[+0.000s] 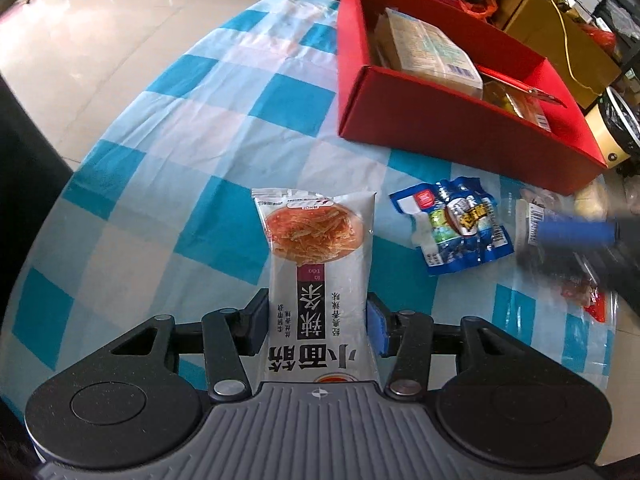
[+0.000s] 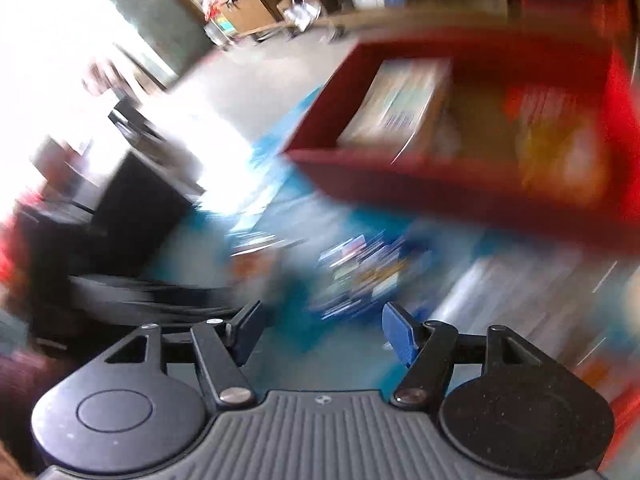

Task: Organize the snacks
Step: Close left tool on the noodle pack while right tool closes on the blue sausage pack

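Here the left gripper (image 1: pixel 316 328) pinches the white snack packet (image 1: pixel 316 264); right gripper (image 2: pixel 320 334) spread

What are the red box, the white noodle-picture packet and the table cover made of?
Red box: looks like matte cardboard, with folded walls and crisp edges.
White snack packet: glossy printed plastic film, with a crimped top seal.
Checked blue-and-white table cover: thin sheet with creases and some sheen, probably plastic, possibly cloth.

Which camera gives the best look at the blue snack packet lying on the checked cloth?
The left wrist view: the blue snack packet lies sharp and unobstructed on the checked cloth, below the red box. The right wrist view shows it only as a motion-blurred blue smear.
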`<state>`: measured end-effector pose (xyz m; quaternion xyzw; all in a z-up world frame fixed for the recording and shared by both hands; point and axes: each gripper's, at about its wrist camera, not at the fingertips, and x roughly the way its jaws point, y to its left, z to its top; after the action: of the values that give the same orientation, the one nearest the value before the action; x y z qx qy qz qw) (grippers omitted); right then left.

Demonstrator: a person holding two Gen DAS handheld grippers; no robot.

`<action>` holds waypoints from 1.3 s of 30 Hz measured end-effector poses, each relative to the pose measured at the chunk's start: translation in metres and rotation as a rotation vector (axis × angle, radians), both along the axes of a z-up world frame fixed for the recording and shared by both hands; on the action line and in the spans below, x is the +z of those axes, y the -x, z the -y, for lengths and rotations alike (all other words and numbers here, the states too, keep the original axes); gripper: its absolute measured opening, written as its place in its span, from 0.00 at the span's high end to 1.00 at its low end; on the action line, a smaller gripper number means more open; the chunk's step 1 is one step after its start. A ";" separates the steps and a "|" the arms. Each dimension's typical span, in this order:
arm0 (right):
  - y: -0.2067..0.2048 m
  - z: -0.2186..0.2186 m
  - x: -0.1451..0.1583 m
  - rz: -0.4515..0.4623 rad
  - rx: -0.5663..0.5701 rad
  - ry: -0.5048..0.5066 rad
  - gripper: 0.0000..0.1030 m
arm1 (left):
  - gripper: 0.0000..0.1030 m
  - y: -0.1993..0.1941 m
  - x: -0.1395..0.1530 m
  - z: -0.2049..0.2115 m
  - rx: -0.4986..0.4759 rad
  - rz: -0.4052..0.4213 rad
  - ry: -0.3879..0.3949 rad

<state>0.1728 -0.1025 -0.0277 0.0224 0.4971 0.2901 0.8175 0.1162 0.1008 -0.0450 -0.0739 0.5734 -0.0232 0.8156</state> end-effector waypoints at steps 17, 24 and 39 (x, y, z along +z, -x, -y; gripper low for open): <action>0.011 -0.010 -0.034 -0.277 0.048 -0.162 0.31 | 0.40 -0.001 -0.002 -0.007 -0.010 0.001 0.018; 0.026 -0.053 -0.022 0.027 0.138 0.168 0.31 | 0.38 0.001 -0.001 -0.010 0.004 0.016 -0.043; 0.050 -0.093 -0.055 0.108 0.139 0.302 0.00 | 0.10 0.000 -0.014 -0.011 0.003 0.037 -0.194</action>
<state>0.1232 -0.0096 -0.0822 -0.1509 0.4908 0.2689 0.8149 0.1158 0.1114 -0.0592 0.0050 0.5577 0.0322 0.8294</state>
